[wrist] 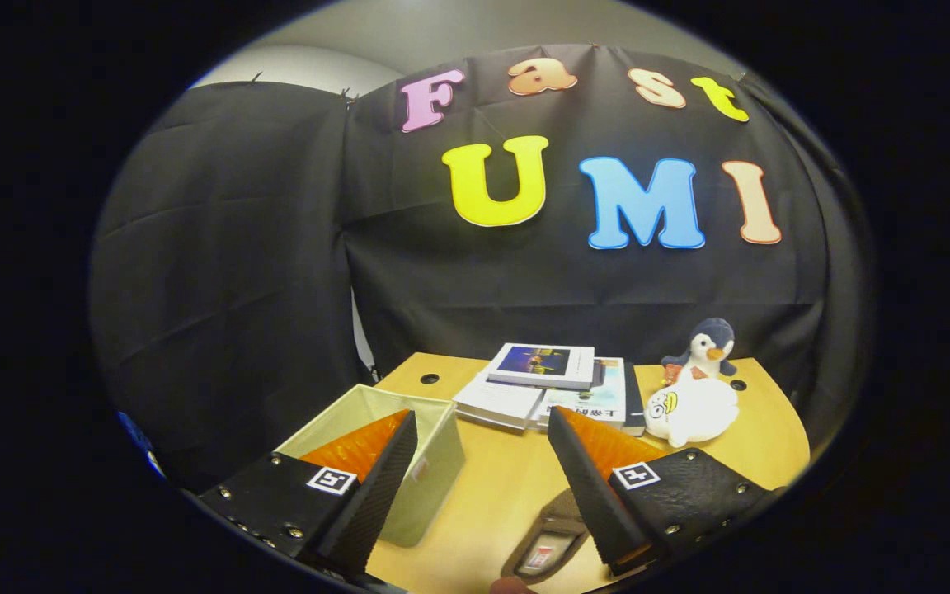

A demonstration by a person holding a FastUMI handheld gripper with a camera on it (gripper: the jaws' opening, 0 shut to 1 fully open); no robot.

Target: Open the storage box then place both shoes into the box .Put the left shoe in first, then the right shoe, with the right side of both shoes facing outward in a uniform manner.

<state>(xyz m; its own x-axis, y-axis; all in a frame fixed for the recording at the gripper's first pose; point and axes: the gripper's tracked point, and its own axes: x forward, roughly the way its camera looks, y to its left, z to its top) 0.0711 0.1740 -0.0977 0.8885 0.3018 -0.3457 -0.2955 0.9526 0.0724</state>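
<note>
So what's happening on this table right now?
A handheld gripper hangs open above a wooden table, gripping nothing. Behind its left finger sits a pale fabric storage box with its top open. A shoe lies on the table between the fingers, close in. Beyond them are stacked books, a white plush toy and a penguin plush. No shoe is boxed yet, as far as can be seen.

Your bench point(508, 487) is a warm yellow wood tone. The storage box point(430, 462) is pale green fabric. One plush toy point(691, 408) is white with a yellow beak; the penguin point(710, 342) is dark blue, white-faced, orange-beaked. The shoe point(545, 540) looks brown.
</note>
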